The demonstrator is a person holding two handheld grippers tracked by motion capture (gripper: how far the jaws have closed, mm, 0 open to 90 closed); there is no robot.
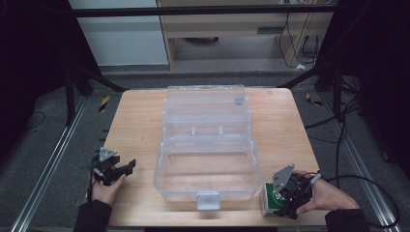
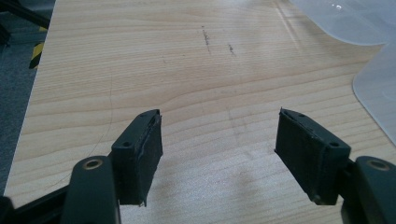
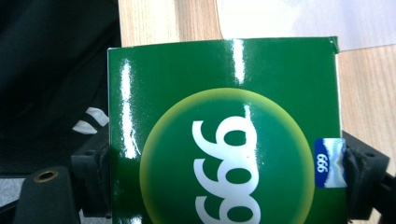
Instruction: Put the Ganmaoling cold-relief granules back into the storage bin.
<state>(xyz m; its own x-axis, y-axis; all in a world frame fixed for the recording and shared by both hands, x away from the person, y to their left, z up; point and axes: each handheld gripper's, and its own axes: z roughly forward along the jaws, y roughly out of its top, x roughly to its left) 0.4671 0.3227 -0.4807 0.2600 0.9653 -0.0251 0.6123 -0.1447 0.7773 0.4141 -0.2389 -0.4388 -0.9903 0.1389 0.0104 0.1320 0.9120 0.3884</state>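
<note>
Right gripper squeezes my green box from both sides, at the near right corner of the table, just beside the clear plastic case. Left gripper rests wide apart and holds nothing.

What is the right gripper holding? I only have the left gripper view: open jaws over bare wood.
Observer: The right gripper is shut on a green box printed with a white 999.
Operator: Where is that on the table?
Observer: At the near right corner, just right of the clear plastic case.
Operator: Is the case open?
Observer: Yes, its lid lies folded back, and the tub looks empty.
</note>
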